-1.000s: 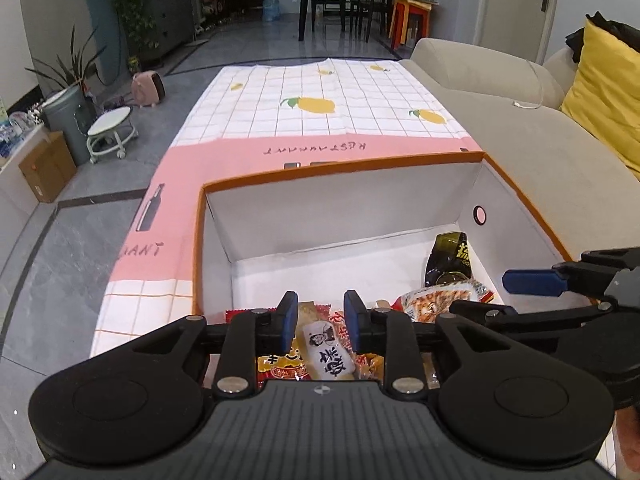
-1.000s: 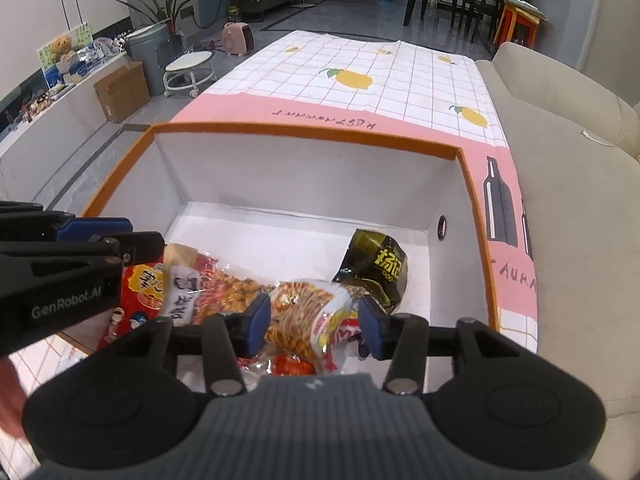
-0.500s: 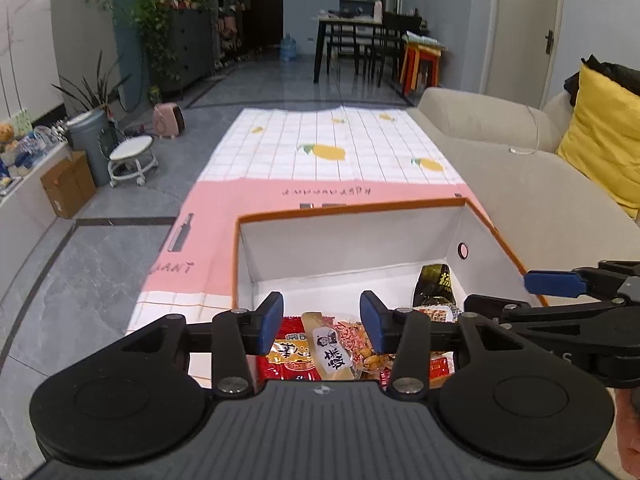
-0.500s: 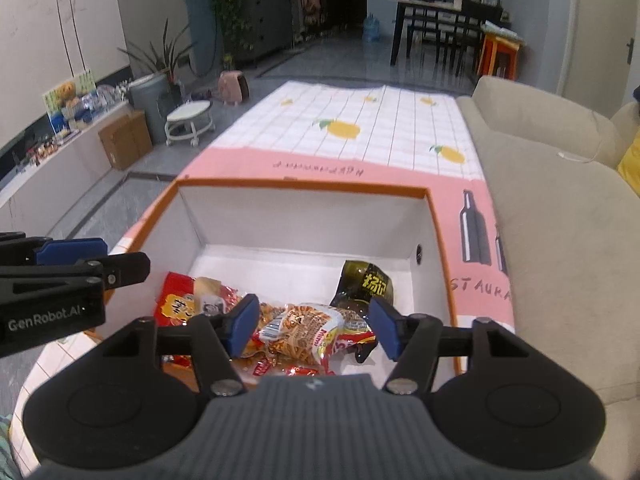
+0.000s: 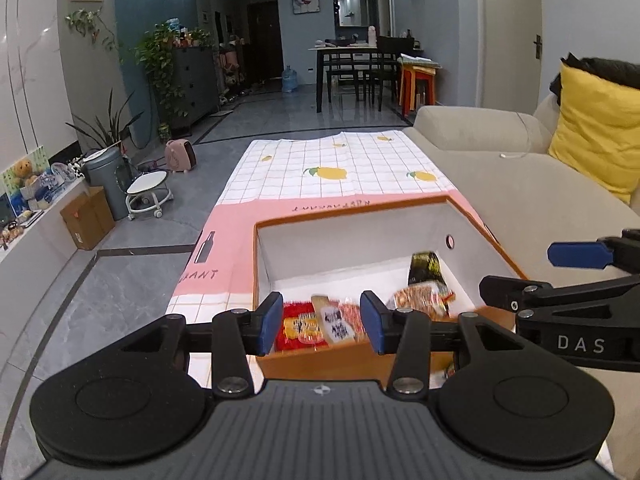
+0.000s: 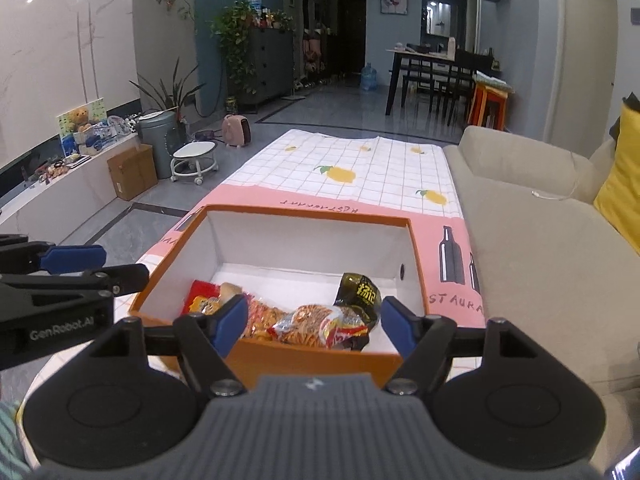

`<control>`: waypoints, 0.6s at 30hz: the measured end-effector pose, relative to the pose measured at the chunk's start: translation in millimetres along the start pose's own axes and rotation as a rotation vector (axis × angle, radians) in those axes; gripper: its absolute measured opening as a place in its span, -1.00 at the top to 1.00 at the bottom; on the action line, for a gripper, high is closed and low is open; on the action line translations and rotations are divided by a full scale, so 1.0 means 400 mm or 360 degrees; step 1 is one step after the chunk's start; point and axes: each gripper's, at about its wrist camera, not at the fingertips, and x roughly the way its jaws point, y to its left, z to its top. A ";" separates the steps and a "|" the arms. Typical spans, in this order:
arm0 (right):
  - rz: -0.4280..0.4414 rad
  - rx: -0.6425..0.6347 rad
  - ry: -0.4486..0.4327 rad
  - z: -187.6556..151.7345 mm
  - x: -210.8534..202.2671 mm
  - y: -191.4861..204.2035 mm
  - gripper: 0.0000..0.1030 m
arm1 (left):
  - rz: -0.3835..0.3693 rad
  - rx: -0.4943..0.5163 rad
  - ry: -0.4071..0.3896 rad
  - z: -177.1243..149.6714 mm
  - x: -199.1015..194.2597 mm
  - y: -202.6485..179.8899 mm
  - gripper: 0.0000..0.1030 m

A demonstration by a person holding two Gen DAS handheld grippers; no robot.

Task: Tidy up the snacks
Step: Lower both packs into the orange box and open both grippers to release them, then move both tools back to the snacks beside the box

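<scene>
Lemon tablecloth, snack box, beige sofa, both grippers apart, empty

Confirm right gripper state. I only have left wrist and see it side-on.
Observer: The right gripper is open, with nothing between its fingers.
Operator: Packets are blurred here. Which one is nearest to it?
Observer: A clear packet of orange snack sticks, lying by the near wall of the orange box.
Operator: And the dark packet?
Observer: The dark packet sits propped up just behind that one, its yellow characters facing the right camera.
</scene>
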 end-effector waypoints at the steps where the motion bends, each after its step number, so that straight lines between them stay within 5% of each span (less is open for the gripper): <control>1: -0.0005 -0.0005 -0.0001 -0.009 -0.010 0.002 -0.38 | -0.0004 0.0007 0.0007 -0.007 -0.004 -0.002 -0.02; 18: -0.0102 0.0088 0.0083 -0.194 -0.113 -0.015 -0.41 | -0.0175 -0.0031 0.0242 -0.137 -0.026 -0.043 -0.19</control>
